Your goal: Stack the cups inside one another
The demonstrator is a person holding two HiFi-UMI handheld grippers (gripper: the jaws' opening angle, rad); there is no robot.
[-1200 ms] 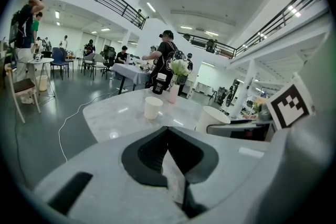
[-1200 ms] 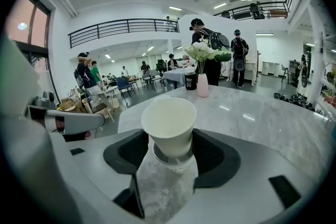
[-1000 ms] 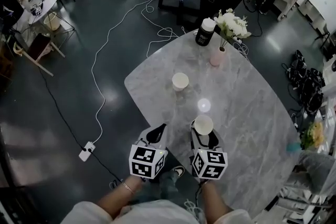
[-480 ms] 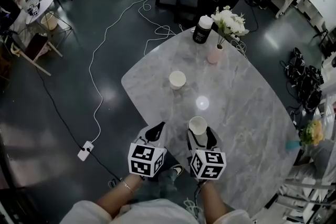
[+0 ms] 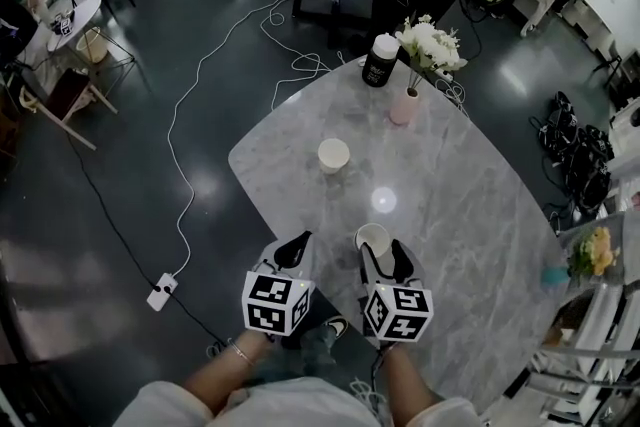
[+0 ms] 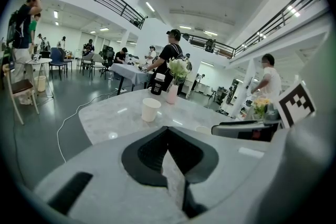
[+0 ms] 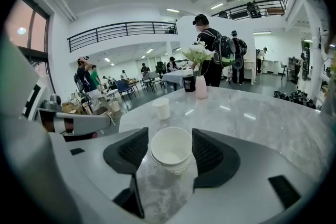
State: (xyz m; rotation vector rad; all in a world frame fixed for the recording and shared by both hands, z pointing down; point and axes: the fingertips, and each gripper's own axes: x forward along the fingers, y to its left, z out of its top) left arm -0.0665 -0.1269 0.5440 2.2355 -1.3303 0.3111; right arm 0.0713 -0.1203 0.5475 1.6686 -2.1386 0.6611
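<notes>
White paper cups sit on the grey marble table (image 5: pixel 470 195): a single cup (image 5: pixel 333 155) stands upright toward the far side, and a short stack (image 5: pixel 373 237), whose doubled rim shows in the right gripper view, stands upright near the person's edge. The right gripper (image 5: pixel 384 247) has just been opening its jaws, which now stand wide on either side of the stack, close to its rim but not squeezing it. The left gripper (image 5: pixel 296 249), just beside the right one, has its jaws pressed together with nothing between them.
</notes>
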